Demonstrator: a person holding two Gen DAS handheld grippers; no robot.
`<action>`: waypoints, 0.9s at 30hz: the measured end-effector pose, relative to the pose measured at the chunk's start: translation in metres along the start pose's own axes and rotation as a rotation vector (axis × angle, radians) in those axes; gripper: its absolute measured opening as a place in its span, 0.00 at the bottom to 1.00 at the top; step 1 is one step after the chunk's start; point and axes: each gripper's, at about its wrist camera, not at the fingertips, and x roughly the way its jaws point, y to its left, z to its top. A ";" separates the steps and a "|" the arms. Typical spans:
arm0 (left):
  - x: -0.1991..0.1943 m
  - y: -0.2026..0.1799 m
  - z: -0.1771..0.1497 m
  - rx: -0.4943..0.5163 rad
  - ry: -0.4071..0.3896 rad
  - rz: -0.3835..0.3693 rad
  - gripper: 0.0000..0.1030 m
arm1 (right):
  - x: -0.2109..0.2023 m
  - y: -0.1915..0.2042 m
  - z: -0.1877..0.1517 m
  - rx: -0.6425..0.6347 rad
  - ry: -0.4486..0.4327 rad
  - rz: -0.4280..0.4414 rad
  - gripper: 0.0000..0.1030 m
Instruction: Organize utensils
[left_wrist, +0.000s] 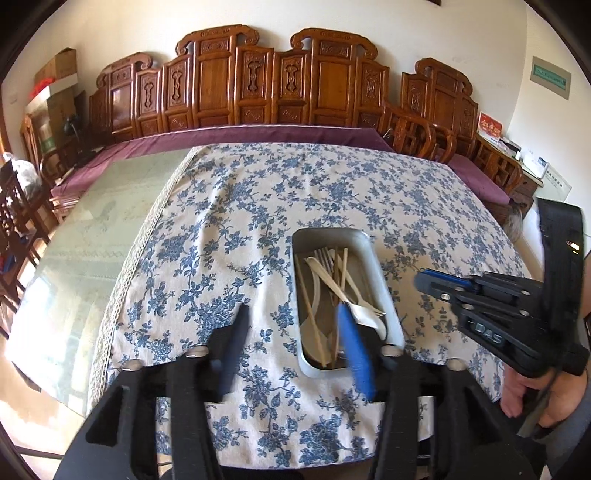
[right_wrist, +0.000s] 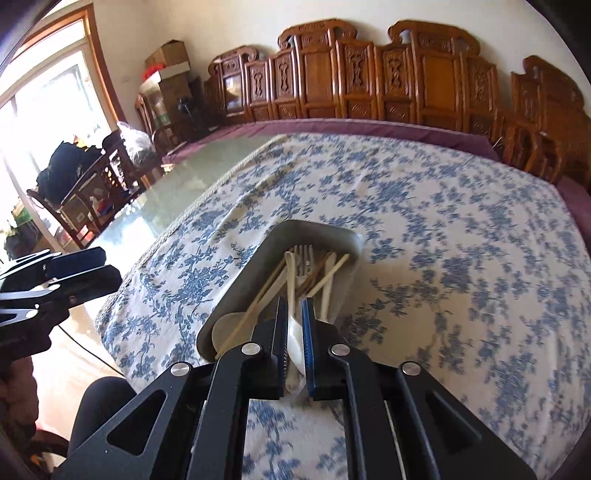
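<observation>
A grey metal tray (left_wrist: 373, 258) (right_wrist: 295, 229) lies on the blue-flowered tablecloth (left_wrist: 229, 206). It holds a fork (left_wrist: 325, 258), wooden chopsticks (left_wrist: 309, 310) (right_wrist: 258, 302), a wooden spoon (right_wrist: 225, 325) and white plastic cutlery (left_wrist: 364, 312). My left gripper (left_wrist: 291, 309) is open over the cloth at the tray's near left corner, with nothing between its fingers. My right gripper (right_wrist: 294, 303) hangs in front of the tray's near end, shut on a white plastic utensil (right_wrist: 296, 343) that looks like a spoon. From the left wrist view the right gripper (left_wrist: 423, 280) is to the right of the tray.
Bare glass tabletop (left_wrist: 81, 240) lies left of the cloth. A carved wooden bench back (left_wrist: 258, 81) runs along the far wall, with chairs (right_wrist: 92, 192) at the left. A person's hand (left_wrist: 535, 398) grips the right tool. The table's near edge is just below both grippers.
</observation>
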 end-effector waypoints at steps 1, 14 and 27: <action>-0.004 -0.005 0.000 0.003 -0.007 0.007 0.63 | -0.009 -0.002 -0.003 0.001 -0.010 -0.007 0.13; -0.041 -0.054 -0.009 0.030 -0.072 -0.006 0.92 | -0.113 -0.025 -0.040 0.051 -0.158 -0.131 0.86; -0.071 -0.093 -0.030 0.059 -0.082 0.008 0.92 | -0.189 -0.036 -0.080 0.107 -0.238 -0.242 0.97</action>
